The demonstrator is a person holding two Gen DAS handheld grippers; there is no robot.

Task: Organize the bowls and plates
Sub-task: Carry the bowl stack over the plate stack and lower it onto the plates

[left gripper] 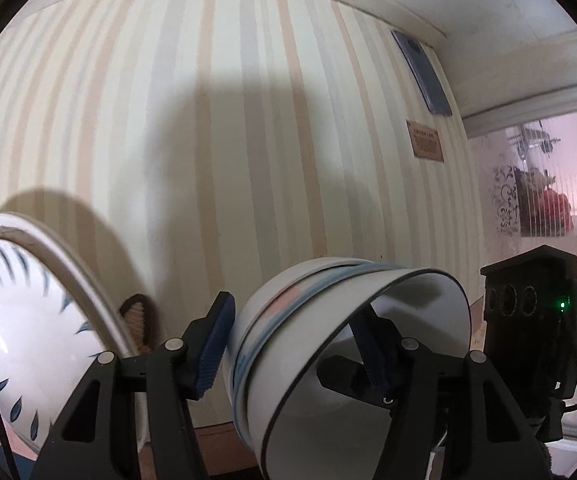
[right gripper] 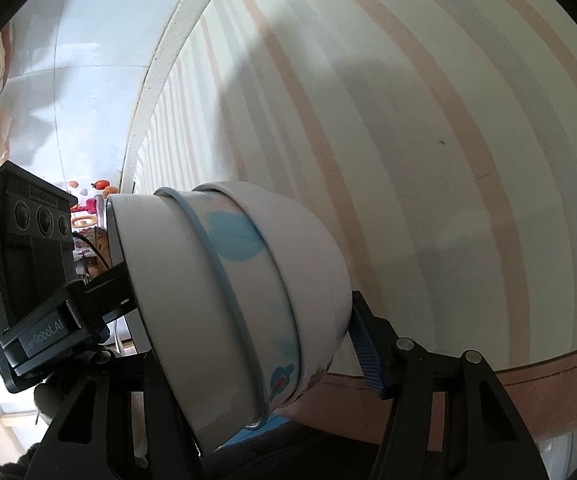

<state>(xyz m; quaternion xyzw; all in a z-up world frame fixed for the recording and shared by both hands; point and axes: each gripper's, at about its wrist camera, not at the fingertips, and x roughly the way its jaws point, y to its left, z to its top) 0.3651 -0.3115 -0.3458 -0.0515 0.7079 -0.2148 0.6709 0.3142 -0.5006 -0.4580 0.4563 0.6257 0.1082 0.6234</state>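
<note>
We count three bowls nested in one stack, seen on its side in both wrist views: an outer white one, a middle one with a blue rim and a blue patch, and an inner white one. We count one plate with dark blue leaf marks at the near left, and two tools, one in each view.

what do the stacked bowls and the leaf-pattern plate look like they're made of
The stacked bowls look like glazed ceramic: smooth white walls with a soft sheen, printed blue shapes and thin coloured rims. The leaf-pattern plate also looks like glazed ceramic or porcelain, glossy white with a bright glint and painted blue leaves. Melamine can't be ruled out.
</note>
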